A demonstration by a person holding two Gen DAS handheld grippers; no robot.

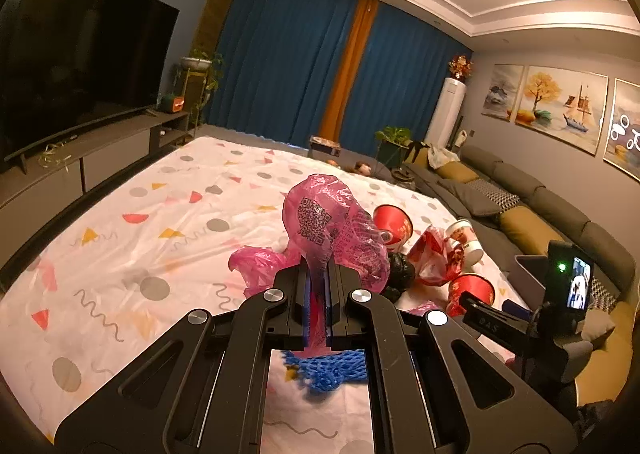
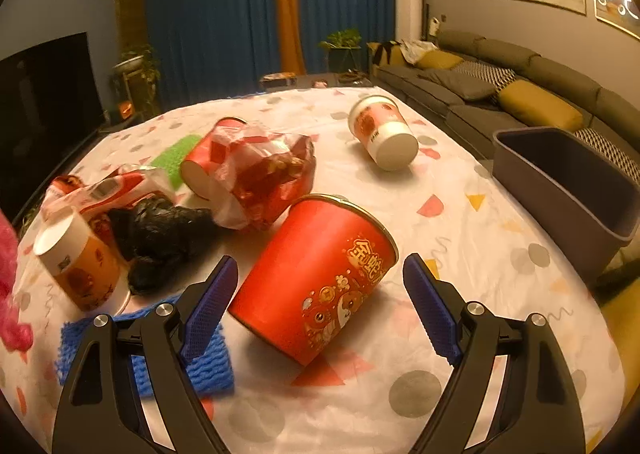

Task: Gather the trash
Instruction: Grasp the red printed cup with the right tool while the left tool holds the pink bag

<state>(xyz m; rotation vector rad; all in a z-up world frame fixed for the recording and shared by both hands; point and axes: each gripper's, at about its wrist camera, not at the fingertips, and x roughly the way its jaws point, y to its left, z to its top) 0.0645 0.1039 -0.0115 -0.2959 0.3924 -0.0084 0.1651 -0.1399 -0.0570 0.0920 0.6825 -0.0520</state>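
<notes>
**Pink bag held in left tool, red cup between the fingers of the right**

Blue curtains (image 1: 288, 54) close the far wall of the living room, with a dark television (image 1: 76, 58) on one side and a grey sofa (image 2: 500, 82) on the other. Between them is the surface (image 1: 132, 222), under a white cloth with coloured shapes.

I see my left tool (image 1: 318, 274) closed tight on a crumpled pink plastic bag (image 1: 332, 226), which stands up above the fingers. Below this tool lies a blue foam net (image 1: 328, 370).

My right tool (image 2: 320, 278) is wide open. A red paper cup (image 2: 320, 278) lies on its side between the two blue pads (image 2: 212, 302); neither pad touches it. Just behind the cup are a black crumpled bag (image 2: 160, 238) and a red and clear wrapper (image 2: 268, 178) over a second red cup. A white and red cup (image 2: 382, 130) lies alone further back, and another cup (image 2: 76, 258) stands at the left. A dark grey bin (image 2: 568, 182) sits beside the surface at the right.
</notes>
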